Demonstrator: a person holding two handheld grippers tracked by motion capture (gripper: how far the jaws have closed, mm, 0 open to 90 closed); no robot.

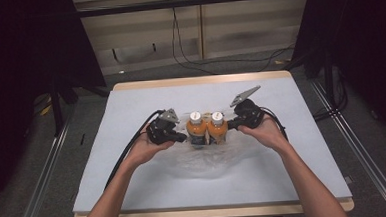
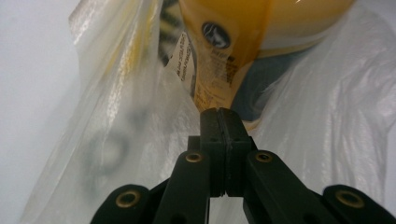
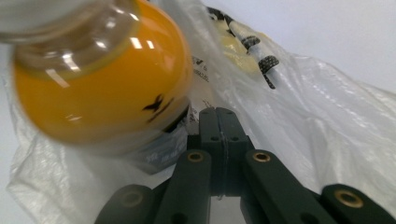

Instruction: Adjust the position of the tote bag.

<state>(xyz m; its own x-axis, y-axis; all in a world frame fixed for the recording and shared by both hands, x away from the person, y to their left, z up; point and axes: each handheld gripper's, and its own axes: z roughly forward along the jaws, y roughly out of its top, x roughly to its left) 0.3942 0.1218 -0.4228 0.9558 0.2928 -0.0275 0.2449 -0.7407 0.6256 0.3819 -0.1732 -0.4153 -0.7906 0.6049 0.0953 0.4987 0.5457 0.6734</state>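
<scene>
Two squat clear bottles of orange juice with white caps stand side by side near the middle of the tabletop, the left bottle [image 1: 196, 129] touching the right bottle [image 1: 217, 126]. Both sit inside a thin, crinkled, clear plastic bag [image 1: 203, 160] whose loose film spreads toward the near edge of the pale grey table cover [image 1: 135, 191].

My left gripper [image 1: 184, 138] comes in from the left of the pair, low at the left bottle's base. In the left gripper view its jaws are pressed fully together with bag film [image 2: 140, 116] pinched between them, the yellow-orange bottle wall [image 2: 233, 42] just beyond the tips.

My right gripper [image 1: 230, 125] mirrors it on the other side. In the right gripper view the jaws are likewise closed tight, and they look to have a fold of the bag [image 3: 289, 112] caught in them, though the film is so clear there I can't be fully sure. The orange bottle [image 3: 98, 79] bulks just left of the tips.

Progress, as I judge it: both bottles are already inside the bag and both sides of the mouth are gripped. What's left is to draw the film up around the bottles, and either lift or close the bag. The bottles rest on the table; nothing is raised yet.
</scene>
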